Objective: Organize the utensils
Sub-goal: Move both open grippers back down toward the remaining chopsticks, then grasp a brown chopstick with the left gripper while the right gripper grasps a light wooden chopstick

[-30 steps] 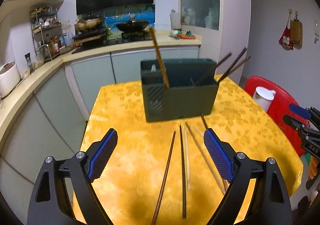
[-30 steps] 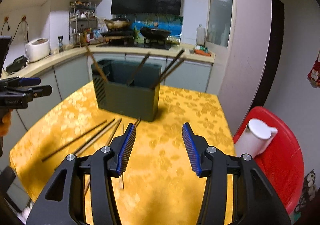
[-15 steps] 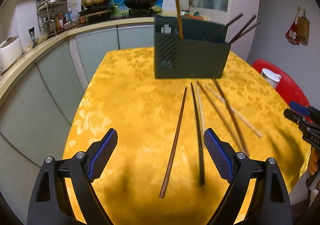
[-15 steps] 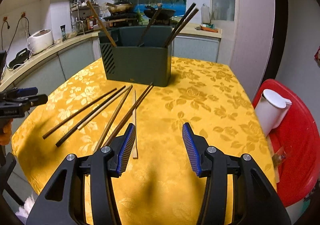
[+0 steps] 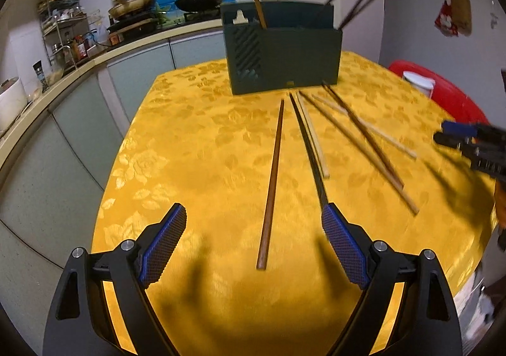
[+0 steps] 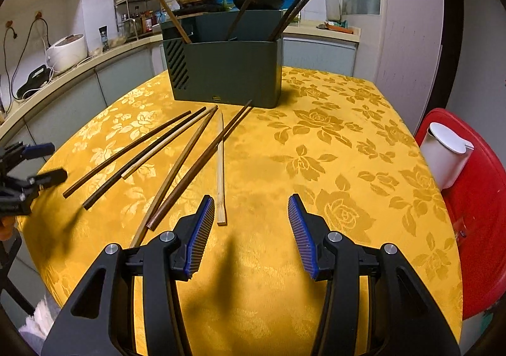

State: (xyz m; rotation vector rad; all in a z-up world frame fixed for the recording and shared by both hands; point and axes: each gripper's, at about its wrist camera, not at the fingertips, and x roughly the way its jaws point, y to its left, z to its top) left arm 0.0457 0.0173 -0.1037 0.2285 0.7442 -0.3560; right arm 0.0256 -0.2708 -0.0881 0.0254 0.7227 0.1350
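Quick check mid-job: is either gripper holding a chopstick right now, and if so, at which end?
Nothing is held. The left gripper is open above the near end of a brown chopstick; the right gripper is open over bare yellow tablecloth.

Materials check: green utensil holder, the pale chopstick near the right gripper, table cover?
Green utensil holder: looks like matte moulded plastic, with slotted vents. Pale chopstick: probably bamboo, unfinished straw colour. Table cover: glossy yellow, woven-looking rose pattern; fabric or vinyl unclear.
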